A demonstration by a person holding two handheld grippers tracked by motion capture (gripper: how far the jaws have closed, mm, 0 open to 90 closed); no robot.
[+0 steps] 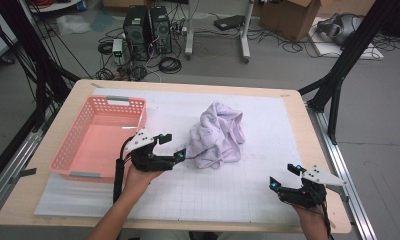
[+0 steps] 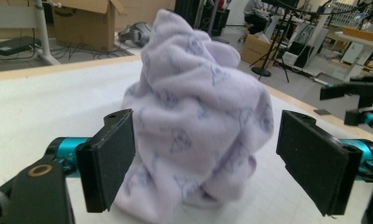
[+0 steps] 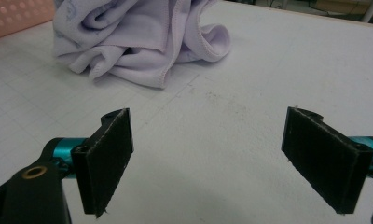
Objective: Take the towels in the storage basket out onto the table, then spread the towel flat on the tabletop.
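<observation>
A crumpled pale lilac cloth (image 1: 217, 136) with a faint print lies heaped in the middle of the white gridded mat (image 1: 268, 150). My left gripper (image 1: 170, 146) is just left of the heap, jaws wide open and pointing at it, with its nearer tip close to the cloth's edge. In the left gripper view the cloth (image 2: 198, 116) rises between and beyond the two black pads (image 2: 107, 158), which do not press on it. My right gripper (image 1: 287, 176) rests near the front right of the mat, open and with nothing in it. The right gripper view has the cloth (image 3: 138, 37) farther off.
A pink plastic basket (image 1: 100, 137) with nothing in it stands on the mat's left side, right behind my left hand. The wooden table edge (image 1: 308, 125) runs along the right. Black frame legs, computers and cables stand on the floor beyond the table.
</observation>
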